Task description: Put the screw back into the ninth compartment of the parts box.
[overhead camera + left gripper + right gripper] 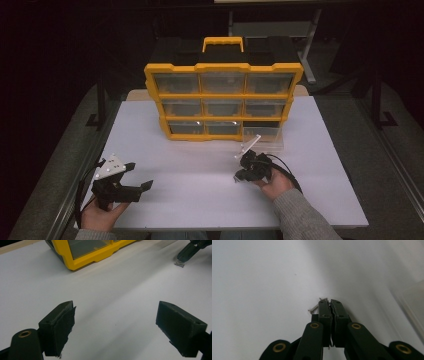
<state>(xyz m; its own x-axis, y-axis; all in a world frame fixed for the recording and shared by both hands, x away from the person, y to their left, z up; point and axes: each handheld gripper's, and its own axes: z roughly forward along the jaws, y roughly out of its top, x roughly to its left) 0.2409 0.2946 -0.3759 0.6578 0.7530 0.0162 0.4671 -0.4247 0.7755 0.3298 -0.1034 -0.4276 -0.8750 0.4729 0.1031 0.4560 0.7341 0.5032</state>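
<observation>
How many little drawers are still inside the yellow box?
8. Three in the top row, three in the middle, two at bottom left of the yellow box; the ninth clear drawer sits pulled out on the table.

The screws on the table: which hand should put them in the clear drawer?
Right, probably. The right gripper is shut at the screws, near the drawer. The left gripper is open, far off.

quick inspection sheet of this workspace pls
surface: white table, bare in the middle
job's things: screws at the right hand-held gripper tips; clear drawer pulled out of the yellow organizer
clutter: nothing seen
grippers: right one shut, whether on the screws is unclear; left hand-held gripper open, holding nothing
cables: black cable loops by the right hand
surroundings: dark, metal frame legs beside the table
</observation>
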